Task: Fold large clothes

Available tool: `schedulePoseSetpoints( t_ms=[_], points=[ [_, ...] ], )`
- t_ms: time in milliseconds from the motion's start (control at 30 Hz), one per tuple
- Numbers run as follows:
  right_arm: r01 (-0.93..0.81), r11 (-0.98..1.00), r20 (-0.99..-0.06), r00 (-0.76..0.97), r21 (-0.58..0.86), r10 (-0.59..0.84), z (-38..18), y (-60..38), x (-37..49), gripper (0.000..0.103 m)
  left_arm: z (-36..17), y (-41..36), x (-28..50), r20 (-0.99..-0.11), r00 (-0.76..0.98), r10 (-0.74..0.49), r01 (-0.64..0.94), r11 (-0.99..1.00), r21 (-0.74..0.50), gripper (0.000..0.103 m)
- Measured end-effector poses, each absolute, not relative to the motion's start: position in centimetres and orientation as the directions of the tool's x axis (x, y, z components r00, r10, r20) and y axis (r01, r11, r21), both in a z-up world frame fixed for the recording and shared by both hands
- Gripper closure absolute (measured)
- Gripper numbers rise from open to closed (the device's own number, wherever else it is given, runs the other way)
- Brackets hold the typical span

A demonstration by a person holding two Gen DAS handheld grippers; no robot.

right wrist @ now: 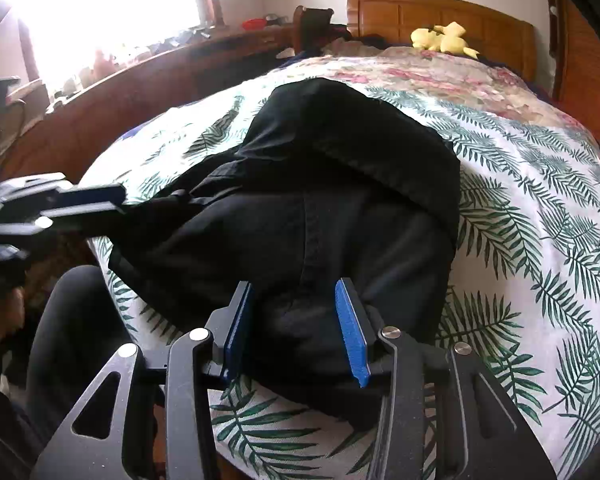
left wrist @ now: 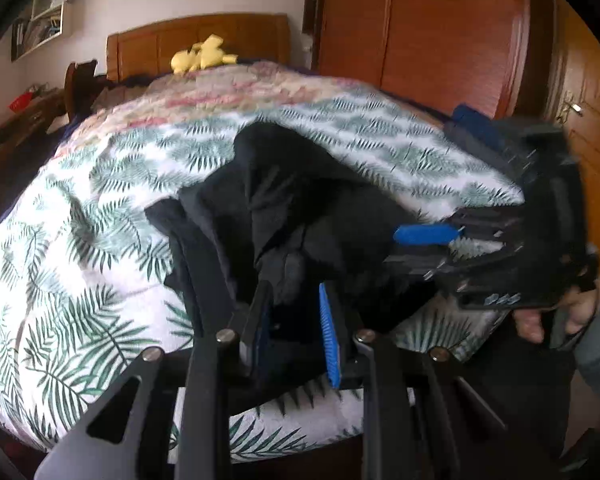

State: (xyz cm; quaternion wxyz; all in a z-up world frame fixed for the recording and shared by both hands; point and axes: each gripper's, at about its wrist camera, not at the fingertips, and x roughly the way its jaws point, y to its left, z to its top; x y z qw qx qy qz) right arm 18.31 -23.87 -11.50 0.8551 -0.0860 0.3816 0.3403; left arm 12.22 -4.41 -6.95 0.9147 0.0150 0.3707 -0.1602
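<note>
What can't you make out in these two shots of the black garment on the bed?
- Black garment: its type; bunched folds hide its shape in both views.
- Left gripper: whether its pads pinch cloth; dark fabric hides this, left wrist view.
- Right gripper: blurred, left wrist view.
- Yellow plush toy: too small to identify.

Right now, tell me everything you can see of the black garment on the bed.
The black garment looks like matte woven cloth with a stitched seam down its middle and a hemmed edge folded over its far part. It lies bunched on the leaf-print bedspread at the bed's near edge. The left gripper pinches its corner; the right gripper's blue pads straddle its near edge.
</note>
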Motion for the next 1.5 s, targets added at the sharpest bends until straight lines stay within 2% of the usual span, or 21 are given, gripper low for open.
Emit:
schedulePoseSetpoints(
  t_ms=[200,233,300,433,533,700,867,1000,1100,1267,1500],
  points=[
    [-0.650,0.749,-0.705,0.472,0.129,0.530,-10.9,-24.1,18.4,0.061,-7.9,-3.6,12.3,-0.673,0.670,-0.313,0.308,0.942,-0.131,0.083],
    [-0.652,0.748,-0.706,0.471,0.125,0.529,-10.6,-24.0,18.5,0.061,-7.9,-3.5,12.2,-0.668,0.673,-0.319,0.313,0.940,-0.133,0.091],
    [-0.658,0.745,-0.703,0.477,0.112,0.527,-9.7,-23.9,18.8,0.061,-7.6,-3.3,11.8,-0.657,0.678,-0.330,0.326,0.936,-0.135,0.097],
    [-0.675,0.734,-0.696,0.491,0.076,0.523,-7.8,-22.6,20.1,0.061,-6.4,-1.9,10.6,-0.612,0.718,-0.332,0.317,0.938,-0.138,0.101],
    [-0.687,0.725,-0.695,0.496,0.051,0.519,-6.5,-21.0,21.6,0.061,-5.8,0.0,9.6,-0.581,0.744,-0.330,0.290,0.943,-0.165,0.102],
    [-0.718,0.694,-0.717,0.458,0.050,0.526,-5.6,-17.5,24.7,0.061,-7.6,2.1,8.6,-0.614,0.728,-0.303,0.256,0.952,-0.167,0.102],
    [-0.755,0.654,-0.785,0.380,0.041,0.488,-6.8,-13.3,28.0,0.061,-9.9,3.7,7.9,-0.633,0.709,-0.310,0.229,0.951,-0.209,0.102],
    [-0.768,0.640,-0.866,0.303,0.025,0.398,-9.7,-10.6,30.7,0.061,-10.7,3.5,7.7,-0.641,0.707,-0.299,0.226,0.954,-0.197,0.102],
    [-0.756,0.653,-0.905,0.314,-0.054,0.289,-12.6,-9.5,32.4,0.061,-10.7,3.4,8.0,-0.643,0.708,-0.292,0.224,0.956,-0.188,0.102],
    [-0.720,0.690,-0.873,0.378,-0.069,0.307,-11.9,-11.8,33.2,0.061,-10.6,2.8,8.1,-0.654,0.702,-0.282,0.231,0.959,-0.166,0.102],
    [-0.688,0.726,-0.814,0.434,-0.023,0.385,-9.0,-18.7,29.3,0.061,-10.7,2.4,8.1,-0.663,0.702,-0.262,0.226,0.964,-0.142,0.102]
  ],
)
